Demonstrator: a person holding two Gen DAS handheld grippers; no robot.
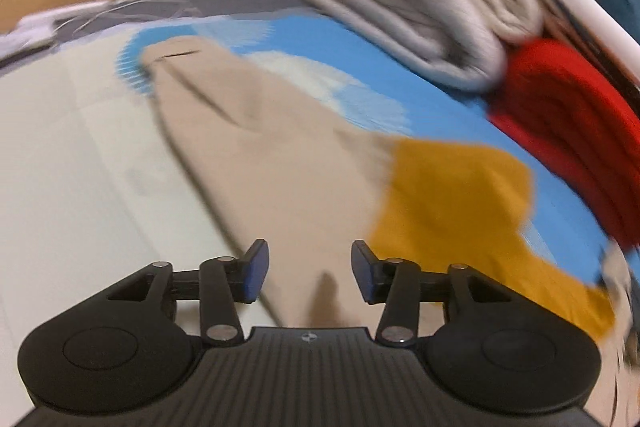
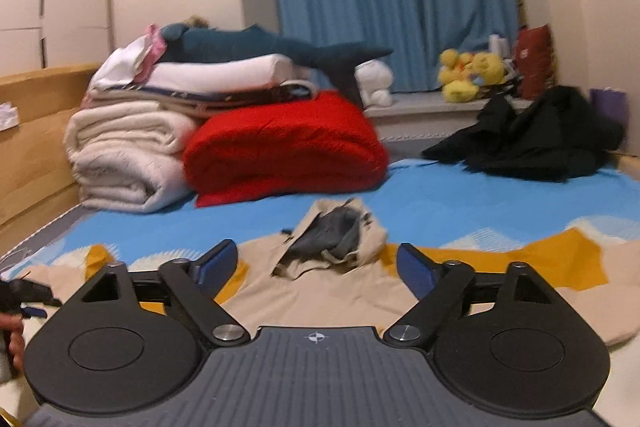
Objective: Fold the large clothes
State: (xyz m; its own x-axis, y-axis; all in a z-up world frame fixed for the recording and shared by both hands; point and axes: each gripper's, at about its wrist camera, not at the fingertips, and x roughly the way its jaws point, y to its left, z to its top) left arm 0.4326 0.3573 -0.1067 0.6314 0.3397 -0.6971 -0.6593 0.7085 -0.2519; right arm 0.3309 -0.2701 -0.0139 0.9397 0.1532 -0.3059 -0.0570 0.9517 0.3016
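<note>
The left gripper hangs with its jaws partly apart and nothing between them over a sleeve of the beige hoodie, which lies spread flat on the blue bedspread, while the right gripper stands wide apart and empty just before the hood.

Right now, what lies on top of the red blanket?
A stack of folded bedding leans onto the red blanket, with a blue toy shark on top. What lies beneath the blanket is hidden.
</note>
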